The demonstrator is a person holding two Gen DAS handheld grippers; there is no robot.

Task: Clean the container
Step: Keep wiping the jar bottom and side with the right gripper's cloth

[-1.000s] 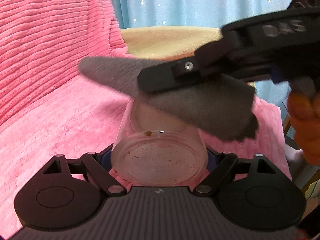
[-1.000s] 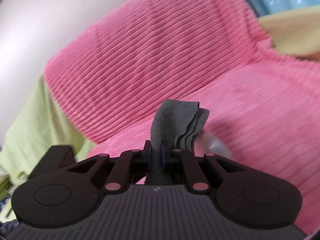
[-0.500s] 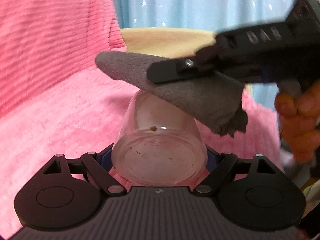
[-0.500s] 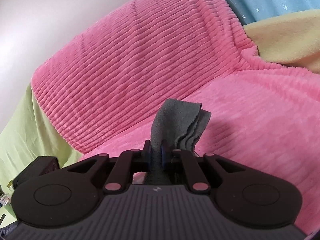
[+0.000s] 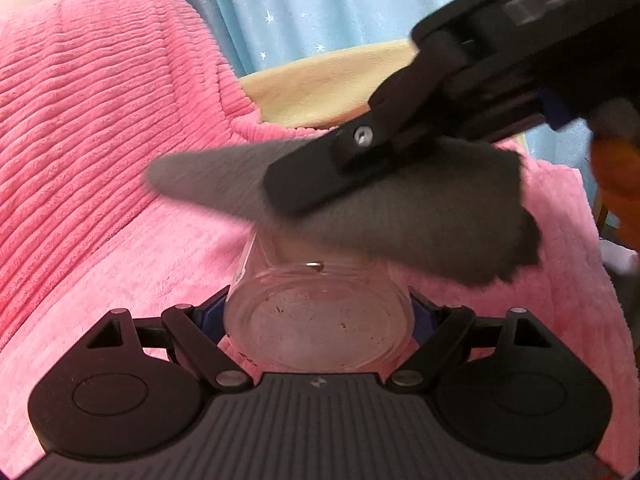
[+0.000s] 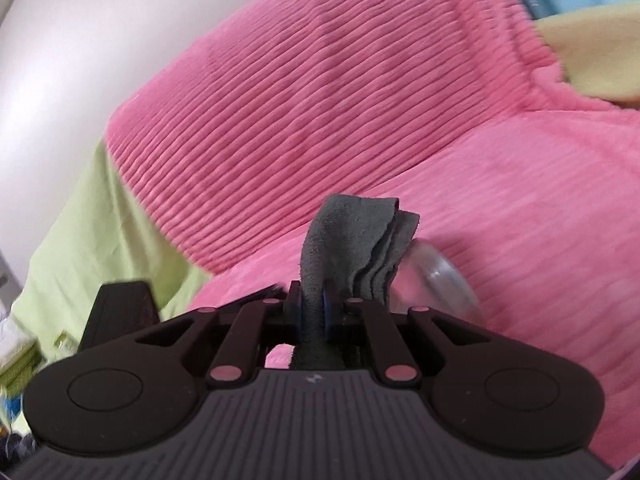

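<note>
Pink blanket (image 5: 100,184) spreads wide under everything. Left gripper (image 5: 318,320) clamps the glass container (image 5: 318,316) by its base. Right gripper (image 6: 314,312) pinches grey cloth (image 5: 400,216), draped over the container's far rim.

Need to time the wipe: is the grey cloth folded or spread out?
Folded: the grey cloth shows several stacked layers at its edge, pinched in the right tool.
</note>
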